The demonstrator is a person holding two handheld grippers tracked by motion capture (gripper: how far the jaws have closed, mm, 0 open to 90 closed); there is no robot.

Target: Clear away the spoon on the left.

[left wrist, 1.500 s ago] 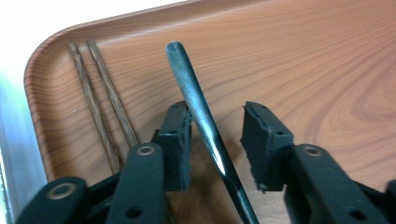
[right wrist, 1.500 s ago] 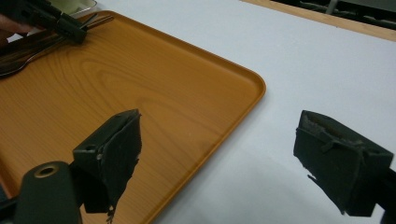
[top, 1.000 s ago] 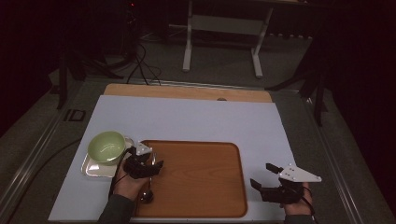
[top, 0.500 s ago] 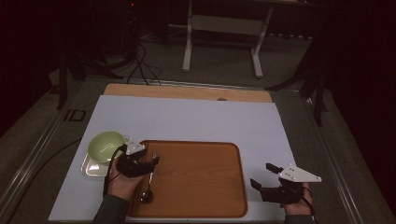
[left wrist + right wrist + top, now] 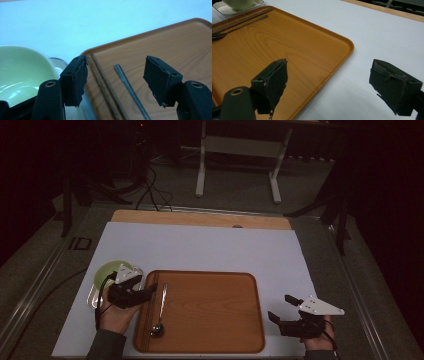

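A wooden tray (image 5: pixel 210 315) lies in the middle of the white table. On its left part rest a metal spoon (image 5: pixel 160 310) and a pair of chopsticks (image 5: pixel 100 75) along the rim. My left gripper (image 5: pixel 150 291) hovers over the tray's left edge. Its jaws have just been opening and stand open. The spoon handle (image 5: pixel 127 87) runs below the gap between them, untouched. My right gripper (image 5: pixel 280 306) stays open at the tray's right side with nothing between its fingers. In the right gripper view this gripper (image 5: pixel 328 82) straddles the tray rim (image 5: pixel 348 45).
A pale green bowl (image 5: pixel 111 271) sits on a small metal dish (image 5: pixel 94 295) left of the tray, close to my left hand. A wooden strip (image 5: pixel 200 217) borders the table's far edge. Stand legs and cables lie on the floor beyond.
My left gripper has lifted and drifted left, towards the bowl, uncovering the spoon's handle. The right gripper has not moved.
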